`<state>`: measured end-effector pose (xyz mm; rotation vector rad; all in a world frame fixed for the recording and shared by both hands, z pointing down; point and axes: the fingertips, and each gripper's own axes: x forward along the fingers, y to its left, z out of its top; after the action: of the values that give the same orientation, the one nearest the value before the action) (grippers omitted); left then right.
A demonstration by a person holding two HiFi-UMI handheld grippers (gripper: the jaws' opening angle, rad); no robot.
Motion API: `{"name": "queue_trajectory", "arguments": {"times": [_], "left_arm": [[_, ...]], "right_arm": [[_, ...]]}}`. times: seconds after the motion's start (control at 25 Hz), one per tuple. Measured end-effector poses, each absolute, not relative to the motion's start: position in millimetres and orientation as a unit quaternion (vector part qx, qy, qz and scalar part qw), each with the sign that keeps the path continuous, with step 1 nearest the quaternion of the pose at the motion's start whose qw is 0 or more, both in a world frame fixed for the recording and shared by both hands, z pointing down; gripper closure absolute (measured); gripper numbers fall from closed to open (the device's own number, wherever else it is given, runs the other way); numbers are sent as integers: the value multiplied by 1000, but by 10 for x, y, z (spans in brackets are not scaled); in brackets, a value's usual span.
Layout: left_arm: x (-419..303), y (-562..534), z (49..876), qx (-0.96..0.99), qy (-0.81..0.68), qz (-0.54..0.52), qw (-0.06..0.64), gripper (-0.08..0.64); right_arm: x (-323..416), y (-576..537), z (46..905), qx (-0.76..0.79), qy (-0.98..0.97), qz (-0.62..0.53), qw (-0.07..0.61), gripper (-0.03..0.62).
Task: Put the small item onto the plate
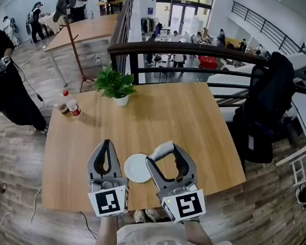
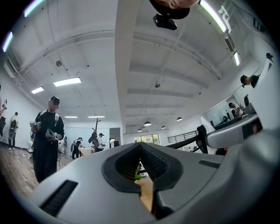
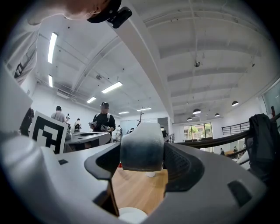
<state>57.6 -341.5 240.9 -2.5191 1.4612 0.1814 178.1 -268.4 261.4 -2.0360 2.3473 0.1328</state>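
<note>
A small white-and-grey block (image 3: 141, 151) is clamped between the jaws of my right gripper (image 3: 142, 154), which is shut on it. In the head view the block (image 1: 163, 149) is held at the right edge of the white plate (image 1: 136, 168), above the table; I cannot tell its height. The plate's rim (image 3: 131, 215) shows at the bottom of the right gripper view. My left gripper (image 1: 107, 143) sits just left of the plate. Its jaws (image 2: 140, 145) are shut with nothing between them.
The wooden table (image 1: 159, 114) holds a green plant in a white pot (image 1: 116, 85) at the far side and two small bottles (image 1: 70, 107) at the far left. A black railing (image 1: 203, 51) and a dark coat on a chair (image 1: 265, 103) stand beyond it.
</note>
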Motion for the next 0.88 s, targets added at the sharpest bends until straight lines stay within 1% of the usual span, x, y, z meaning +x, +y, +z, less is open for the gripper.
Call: {"name": "queue_trajectory", "arguments": {"times": [0.24, 0.48, 0.68, 0.88], "left_arm": [[546, -3427, 2435, -849, 512, 62, 113, 552], [290, -3384, 2609, -835, 539, 40, 103, 551], [128, -3411, 2866, -830, 552, 17, 84, 552], [-49, -3344, 3145, -823, 564, -6, 68, 552]], "right_arm": [[1777, -2786, 2693, -641, 767, 39, 4, 279], [1616, -2969, 2872, -616, 786, 32, -34, 279], [1520, -3298, 3338, -601, 794, -6, -95, 281], [1370, -3510, 4091, -566, 801, -57, -185, 279]]}}
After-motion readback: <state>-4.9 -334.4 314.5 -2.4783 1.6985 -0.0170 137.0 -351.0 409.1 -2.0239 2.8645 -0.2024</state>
